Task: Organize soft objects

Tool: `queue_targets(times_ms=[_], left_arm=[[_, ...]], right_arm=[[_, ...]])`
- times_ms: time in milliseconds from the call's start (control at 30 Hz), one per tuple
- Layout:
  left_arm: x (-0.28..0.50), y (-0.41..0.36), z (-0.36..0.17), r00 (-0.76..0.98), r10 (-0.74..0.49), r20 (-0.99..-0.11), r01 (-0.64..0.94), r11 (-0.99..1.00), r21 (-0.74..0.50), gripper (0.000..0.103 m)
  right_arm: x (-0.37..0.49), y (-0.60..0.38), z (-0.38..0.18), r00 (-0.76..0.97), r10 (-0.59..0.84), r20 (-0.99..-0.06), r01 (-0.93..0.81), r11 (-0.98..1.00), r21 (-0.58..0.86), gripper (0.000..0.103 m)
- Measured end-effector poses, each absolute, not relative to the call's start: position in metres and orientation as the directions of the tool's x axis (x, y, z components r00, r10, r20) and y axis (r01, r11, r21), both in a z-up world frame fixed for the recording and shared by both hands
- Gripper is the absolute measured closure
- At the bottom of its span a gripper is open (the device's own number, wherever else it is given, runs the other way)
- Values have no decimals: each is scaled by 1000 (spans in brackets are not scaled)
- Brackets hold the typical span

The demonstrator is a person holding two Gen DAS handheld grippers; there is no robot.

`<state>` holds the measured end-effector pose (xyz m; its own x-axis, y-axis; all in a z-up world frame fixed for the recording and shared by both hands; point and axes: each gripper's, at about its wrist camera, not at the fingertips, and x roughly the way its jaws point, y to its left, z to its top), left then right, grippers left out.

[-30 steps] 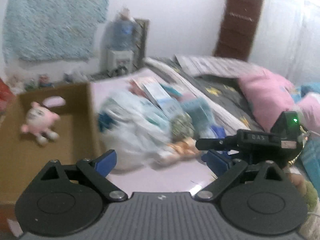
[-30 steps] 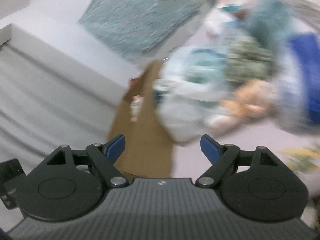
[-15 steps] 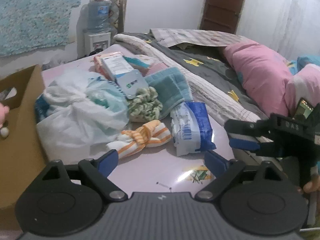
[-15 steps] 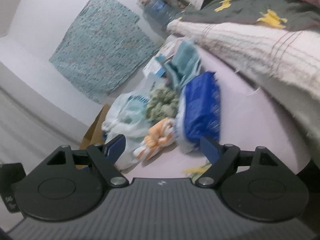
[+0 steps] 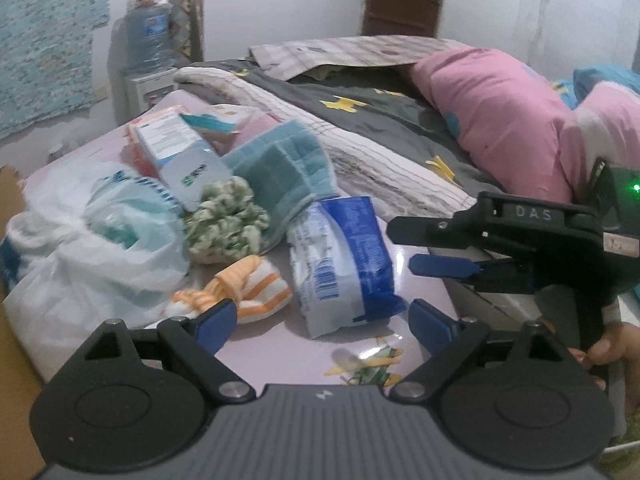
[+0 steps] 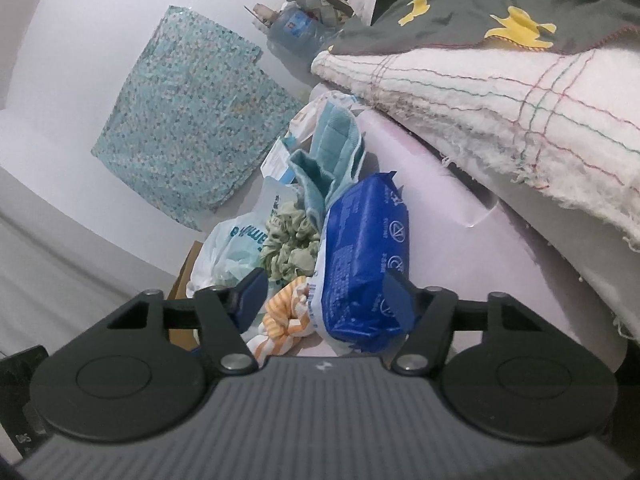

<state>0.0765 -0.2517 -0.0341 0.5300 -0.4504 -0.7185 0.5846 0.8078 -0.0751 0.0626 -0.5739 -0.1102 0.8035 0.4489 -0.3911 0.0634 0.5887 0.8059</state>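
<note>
Now the right gripper (image 6: 326, 300), fingers just narrowing but still unclamped, straddles the blue pack (image 6: 362, 256), lengthwise ahead; left gripper (image 5: 316, 318) open.

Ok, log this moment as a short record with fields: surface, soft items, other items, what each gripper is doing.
surface: pale purple table top beside a bed
soft items: orange striped cloth; green scrunchie; teal towel
other items: blue wipes pack; white plastic bag; cardboard box edge
left gripper: open, empty, facing the pile
right gripper: jaws have just been closing; the wipes pack lies ahead of them, contact unclear
</note>
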Motion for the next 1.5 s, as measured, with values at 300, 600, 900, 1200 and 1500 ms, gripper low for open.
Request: queue_targets(times_ms=[300,600,900,1200,1500], left_arm=[[86,-298,-51,475,-451,-756,678,735,-12,9],[98,-325,-70,495,-404,-769,686,725,61,9],[106,-331,-82,501,-376,-780,675,733,81,10],[114,-341,-89,511,-330,-794,666,736,123,10],[109,-335,-86,508,-330,-796,665,737,119,30]], right_arm=[[53,-588,-115,835,409,-368,74,580,811,48],[54,-594,-127,831,408,-379,104,556,825,47],[76,-585,-138,805,453,-384,108,524,845,48],[112,-573,-156,749,547,-373,101,461,881,46],[107,-569,-156,736,573,-361,101,435,895,46]])
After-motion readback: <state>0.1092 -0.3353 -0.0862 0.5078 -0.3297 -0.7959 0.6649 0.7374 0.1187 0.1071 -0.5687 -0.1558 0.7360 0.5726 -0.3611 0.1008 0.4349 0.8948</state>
